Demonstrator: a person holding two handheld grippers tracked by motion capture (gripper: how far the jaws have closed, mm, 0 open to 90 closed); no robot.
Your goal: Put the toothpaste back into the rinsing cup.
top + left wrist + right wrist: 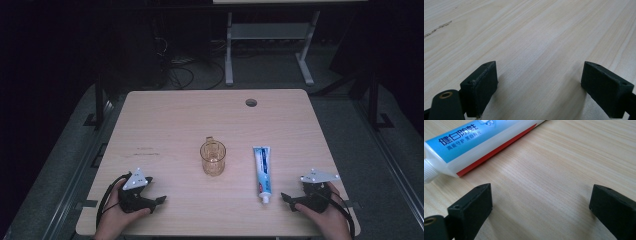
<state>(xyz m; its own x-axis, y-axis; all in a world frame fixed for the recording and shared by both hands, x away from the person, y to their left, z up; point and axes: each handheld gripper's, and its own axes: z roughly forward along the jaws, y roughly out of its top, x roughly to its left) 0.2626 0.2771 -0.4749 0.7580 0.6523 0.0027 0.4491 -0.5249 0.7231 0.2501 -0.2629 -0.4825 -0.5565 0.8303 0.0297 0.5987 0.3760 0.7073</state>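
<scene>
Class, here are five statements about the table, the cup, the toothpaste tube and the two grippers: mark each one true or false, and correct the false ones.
1. The toothpaste tube lies flat on the table. True.
2. The right gripper is clamped on the tube. False: its jaws stand open over bare wood, with the tube's cap end just beside one jaw.
3. The amber glass cup stands upright near the table's middle. True.
4. The tube is inside the cup. False: it lies apart from the cup, toward the right gripper's side.
5. The left gripper holds the cup. False: its jaws are open and hold nothing.
</scene>
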